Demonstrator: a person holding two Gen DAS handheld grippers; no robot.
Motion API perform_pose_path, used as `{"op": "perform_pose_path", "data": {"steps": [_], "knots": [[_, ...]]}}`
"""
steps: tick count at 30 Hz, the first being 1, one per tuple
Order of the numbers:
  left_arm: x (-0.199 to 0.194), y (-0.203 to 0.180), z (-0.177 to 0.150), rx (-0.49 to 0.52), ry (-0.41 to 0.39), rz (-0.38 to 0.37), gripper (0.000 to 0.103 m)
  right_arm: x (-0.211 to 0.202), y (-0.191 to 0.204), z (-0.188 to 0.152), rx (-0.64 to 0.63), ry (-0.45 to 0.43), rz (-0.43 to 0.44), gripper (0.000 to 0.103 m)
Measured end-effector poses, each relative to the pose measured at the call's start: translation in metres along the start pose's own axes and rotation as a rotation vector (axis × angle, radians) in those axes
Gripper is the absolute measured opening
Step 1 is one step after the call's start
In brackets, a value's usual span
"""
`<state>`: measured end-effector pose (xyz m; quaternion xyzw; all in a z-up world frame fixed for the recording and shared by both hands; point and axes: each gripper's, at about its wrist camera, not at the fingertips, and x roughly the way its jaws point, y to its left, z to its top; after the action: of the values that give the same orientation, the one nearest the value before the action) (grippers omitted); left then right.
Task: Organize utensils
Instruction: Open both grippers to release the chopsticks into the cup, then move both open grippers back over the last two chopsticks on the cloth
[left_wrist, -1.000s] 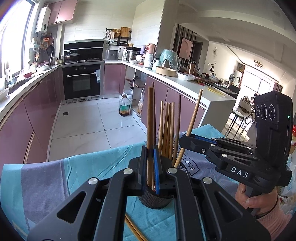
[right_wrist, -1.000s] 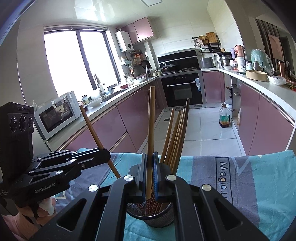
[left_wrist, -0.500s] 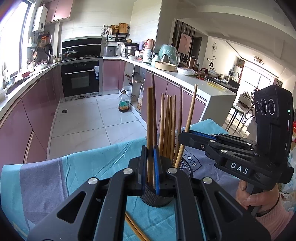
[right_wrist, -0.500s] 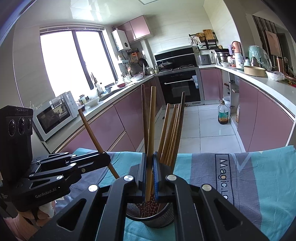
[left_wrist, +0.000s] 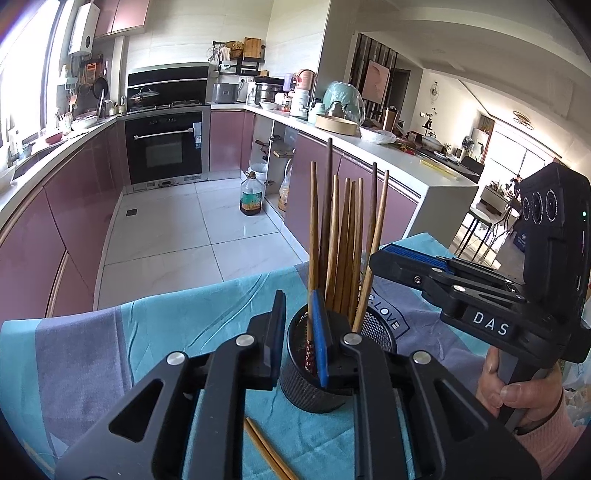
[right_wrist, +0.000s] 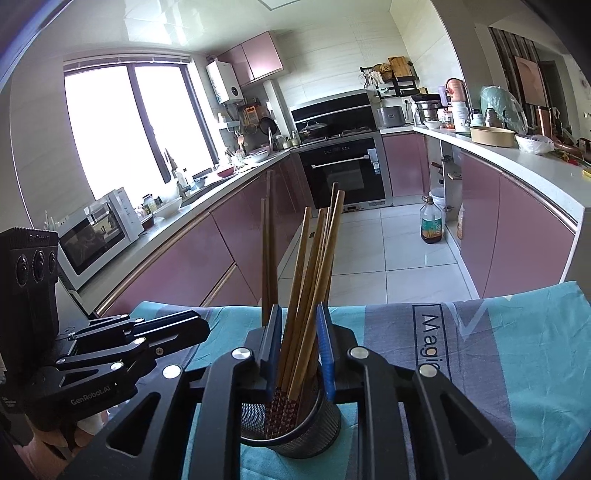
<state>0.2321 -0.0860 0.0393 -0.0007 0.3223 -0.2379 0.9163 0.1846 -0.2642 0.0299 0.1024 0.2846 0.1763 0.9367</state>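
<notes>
A black mesh holder (left_wrist: 314, 387) (right_wrist: 295, 424) stands on the teal and grey cloth (left_wrist: 177, 332), full of several wooden chopsticks (left_wrist: 343, 240) (right_wrist: 314, 266). My left gripper (left_wrist: 297, 314) sits just above the holder's rim. Its jaws are opening, and one chopstick (left_wrist: 313, 229) stands loose beside the right blue pad. My right gripper (right_wrist: 298, 325) is also opening over the holder, with several chopsticks standing free between its pads. Each gripper shows in the other's view: the right one (left_wrist: 380, 258), the left one (right_wrist: 199, 325).
Two loose chopsticks (left_wrist: 269, 454) lie on the cloth just in front of the holder. A person's hand (left_wrist: 506, 387) grips the right tool's handle. Beyond the table edge is a tiled kitchen floor (left_wrist: 177, 229) with purple cabinets and an oil bottle (right_wrist: 430, 225).
Both grippers were shut on chopsticks held upright over the holder. Both have now parted their jaws, and the chopsticks have dropped in among the others.
</notes>
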Motion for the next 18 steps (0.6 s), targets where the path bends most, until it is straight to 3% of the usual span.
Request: {"op": "perform_pose_path", "data": {"steps": [7,10,18], "knots": [[-0.007,0.008,-0.004,-0.021,-0.019,0.004,0.022,-0.012,0.002,-0.002,-0.019,-0.023,-0.03,0.022],[-0.015,0.011,-0.008,-0.021,-0.042,0.02,0.027,-0.021,0.005,-0.003,-0.03,-0.036,-0.027,0.029],[-0.041,0.023,-0.036,-0.025,-0.081,0.077,0.043,-0.047,0.028,-0.027,-0.115,-0.008,0.057,0.046]]}}
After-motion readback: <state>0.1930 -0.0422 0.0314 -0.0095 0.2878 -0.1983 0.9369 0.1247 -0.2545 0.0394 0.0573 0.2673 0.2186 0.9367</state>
